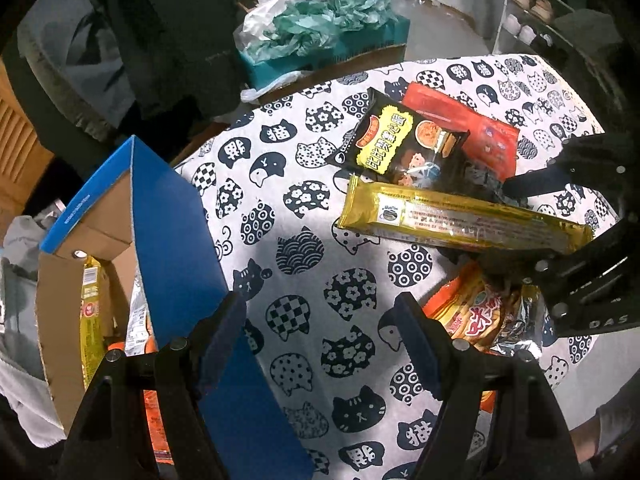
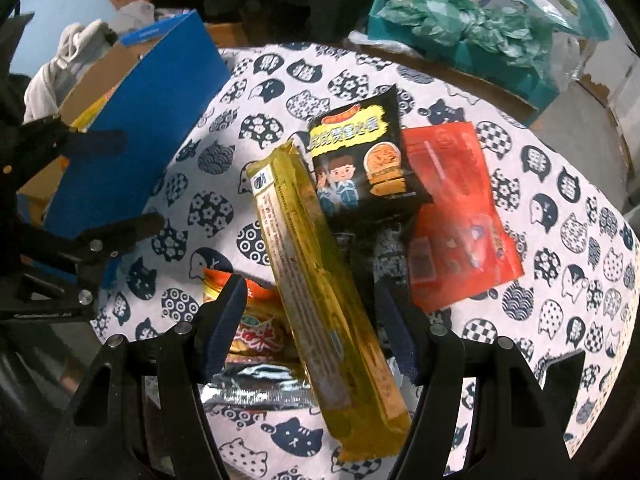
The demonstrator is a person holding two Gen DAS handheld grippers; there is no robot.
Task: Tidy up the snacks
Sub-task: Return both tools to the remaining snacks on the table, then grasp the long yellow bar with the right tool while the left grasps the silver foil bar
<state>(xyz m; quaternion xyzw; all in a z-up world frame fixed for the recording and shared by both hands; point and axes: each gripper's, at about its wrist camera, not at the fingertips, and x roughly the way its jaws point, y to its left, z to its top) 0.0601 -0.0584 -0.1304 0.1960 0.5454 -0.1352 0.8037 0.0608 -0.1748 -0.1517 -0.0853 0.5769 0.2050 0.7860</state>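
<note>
Where snacks pile near table's edge, long gold packet (image 2: 320,280) lies atop black packet (image 2: 360,152), red packet (image 2: 460,216) and orange packet (image 2: 256,332). Right gripper (image 2: 312,328) spread, straddling gold packet, not pinching. Left gripper (image 1: 320,332) spread over cat-print tablecloth (image 1: 304,184). Blue box (image 1: 168,216) at table's opposite edge holds more packets.

Cat-print tablecloth (image 1: 304,216) covers the table. Teal box (image 1: 320,52) stuffed with crumpled green tissue paper (image 1: 320,20) at 12 o'clock past the table edge. Shoe rack (image 1: 536,4) at 1 o'clock, grey cloth (image 2: 72,60) at 10 o'clock.
</note>
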